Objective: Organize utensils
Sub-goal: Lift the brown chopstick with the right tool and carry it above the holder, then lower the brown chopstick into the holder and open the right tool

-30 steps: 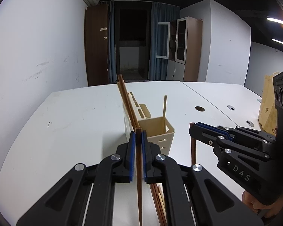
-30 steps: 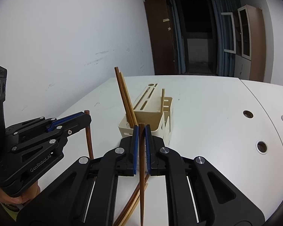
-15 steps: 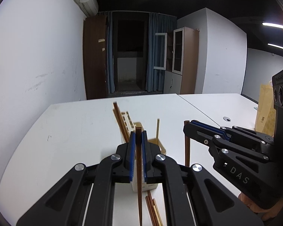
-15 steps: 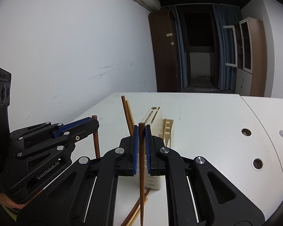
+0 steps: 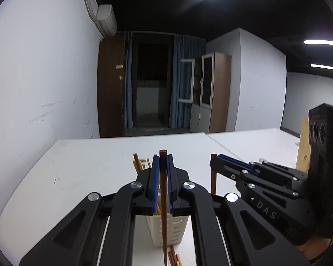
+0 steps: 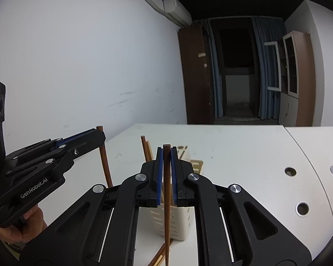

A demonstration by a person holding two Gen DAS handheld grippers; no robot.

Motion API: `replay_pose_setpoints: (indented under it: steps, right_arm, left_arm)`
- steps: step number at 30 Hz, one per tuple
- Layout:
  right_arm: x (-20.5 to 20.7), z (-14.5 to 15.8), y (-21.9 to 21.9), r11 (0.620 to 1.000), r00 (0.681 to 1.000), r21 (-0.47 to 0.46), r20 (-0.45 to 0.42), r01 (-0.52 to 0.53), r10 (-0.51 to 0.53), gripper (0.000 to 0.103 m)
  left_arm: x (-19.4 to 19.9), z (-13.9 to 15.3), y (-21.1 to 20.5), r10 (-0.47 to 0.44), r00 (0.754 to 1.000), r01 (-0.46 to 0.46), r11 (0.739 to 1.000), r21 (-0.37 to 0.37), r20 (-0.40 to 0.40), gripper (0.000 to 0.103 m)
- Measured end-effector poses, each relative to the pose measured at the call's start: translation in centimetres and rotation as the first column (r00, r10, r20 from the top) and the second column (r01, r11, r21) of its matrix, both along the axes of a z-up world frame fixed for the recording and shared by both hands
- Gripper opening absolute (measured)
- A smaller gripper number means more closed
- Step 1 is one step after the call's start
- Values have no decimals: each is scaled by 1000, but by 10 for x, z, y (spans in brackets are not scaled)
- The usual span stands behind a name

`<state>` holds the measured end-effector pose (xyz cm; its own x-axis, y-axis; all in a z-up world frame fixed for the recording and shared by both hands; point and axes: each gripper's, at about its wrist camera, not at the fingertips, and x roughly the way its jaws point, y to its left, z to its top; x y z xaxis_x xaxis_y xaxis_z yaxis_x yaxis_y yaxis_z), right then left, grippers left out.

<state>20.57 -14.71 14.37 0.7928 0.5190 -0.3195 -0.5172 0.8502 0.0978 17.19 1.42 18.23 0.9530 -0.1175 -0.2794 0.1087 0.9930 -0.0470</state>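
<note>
Left wrist view, left to right. White table [image 5: 82,168] runs back to a dark wardrobe and blue curtains. Behind the left gripper [image 5: 162,166], a cream slotted utensil holder [image 5: 173,230] stands upright on the table; tops of a few light-brown chopsticks [image 5: 136,163] poke up out of it just left of the jaws. Left gripper jaws are closed tight on one dark-brown chopstick [image 5: 164,221], held near its top end, roughly vertical, lower end hanging down in front of the holder and running out of frame at the bottom. More loose chopsticks [image 5: 174,258] lie flat on the table at the holder's base. To the right, the right gripper [image 5: 215,161], black with blue pads, points in from the side, clamped on a second dark chopstick [image 5: 213,177], also upright. Part of a hand shows under it at bottom right. Brown paper bag [image 5: 304,150] stands at the far right edge.

Right wrist view, left to right. Left gripper [image 6: 100,135] comes in from the left, a hand [image 6: 26,223] below it, its chopstick [image 6: 105,164] slightly tilted and gripped at the top. In the centre, chopsticks already in the holder [image 6: 145,148] lean left. The right gripper [image 6: 166,161] is pinched fully on its chopstick [image 6: 166,210], which hangs in front of the holder [image 6: 177,221], tip out of frame. Whether either held tip touches the table cannot be told. Loose chopsticks [image 6: 159,257] lie at the holder's foot. Round cable holes [image 6: 290,171] dot the table [image 6: 244,150] on the right.
</note>
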Motion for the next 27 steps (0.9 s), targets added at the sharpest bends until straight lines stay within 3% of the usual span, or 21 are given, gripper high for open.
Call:
replay_pose_setpoints:
  steps: [6, 9, 14, 23, 27]
  right_arm:
    - [-9, 14, -1, 1000, 994, 14, 105, -11, 9, 6]
    - [-11, 15, 3, 1000, 989, -7, 145, -6, 7, 6]
    - [-8, 20, -1, 999, 984, 33, 177, -37, 31, 6]
    - [-25, 28, -28, 981, 938, 174, 347, -82, 17, 6]
    - [-23, 30, -34, 970, 926, 225, 378, -88, -4, 6]
  left_arm:
    - [-18, 14, 2, 46, 991, -42, 998, -36, 129, 6]
    - [-28, 21, -2, 76, 976, -76, 997, -12, 205, 6]
    - [-41, 25, -8, 89, 959, -87, 996, -22, 269, 6]
    - [-72, 33, -19, 153, 873, -161, 987, -22, 462, 6]
    - [-76, 34, -21, 158, 853, -164, 986, -32, 497, 6]
